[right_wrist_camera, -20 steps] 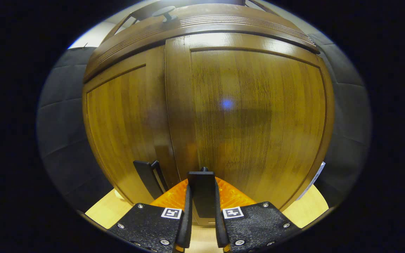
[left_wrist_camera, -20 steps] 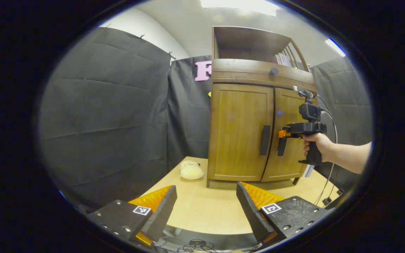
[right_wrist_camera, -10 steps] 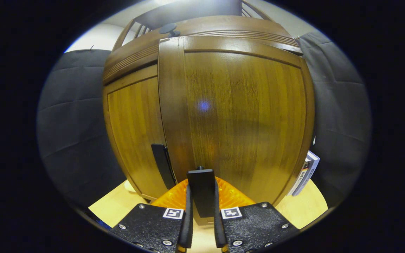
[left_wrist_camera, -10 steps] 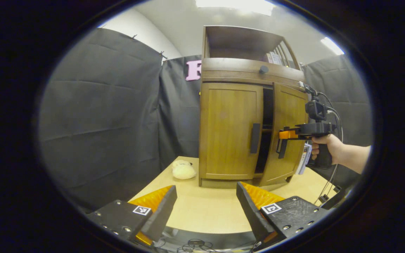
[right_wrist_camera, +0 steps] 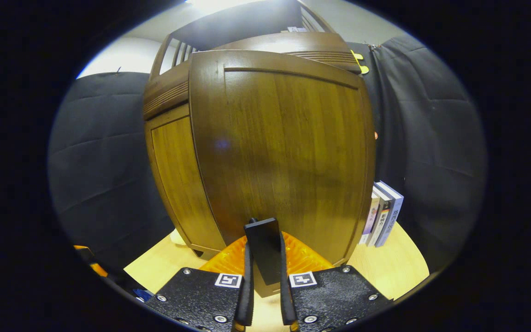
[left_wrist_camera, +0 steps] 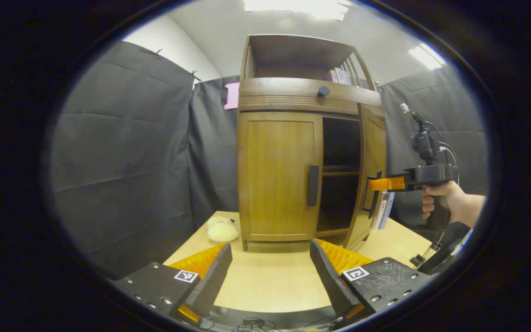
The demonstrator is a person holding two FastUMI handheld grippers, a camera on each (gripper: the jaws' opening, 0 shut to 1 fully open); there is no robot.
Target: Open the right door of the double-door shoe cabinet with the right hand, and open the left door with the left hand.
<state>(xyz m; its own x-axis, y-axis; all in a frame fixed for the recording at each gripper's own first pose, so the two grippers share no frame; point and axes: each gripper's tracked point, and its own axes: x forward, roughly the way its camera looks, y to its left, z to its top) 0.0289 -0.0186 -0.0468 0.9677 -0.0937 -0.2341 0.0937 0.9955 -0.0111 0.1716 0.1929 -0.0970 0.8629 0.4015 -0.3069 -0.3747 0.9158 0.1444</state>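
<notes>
My right tool [right_wrist_camera: 263, 258] is clenched on the right door's handle [right_wrist_camera: 263, 249], and the right door [right_wrist_camera: 279, 152] stands swung open. My left tool [left_wrist_camera: 270, 272] hangs released over the tabletop [left_wrist_camera: 265, 281], well short of the closed left door [left_wrist_camera: 277, 177] of the shoe cabinet [left_wrist_camera: 293, 94].

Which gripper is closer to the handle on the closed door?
Right. The right gripper grips the open right door's handle, one doorway from the left door's handle. The left gripper hangs open, back over the table.

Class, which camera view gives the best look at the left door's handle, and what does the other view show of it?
The left gripper view: the left door's handle stands unobstructed on the closed left door. In the right gripper view, the swung-open right door covers that spot; the handle cannot be made out.
</notes>
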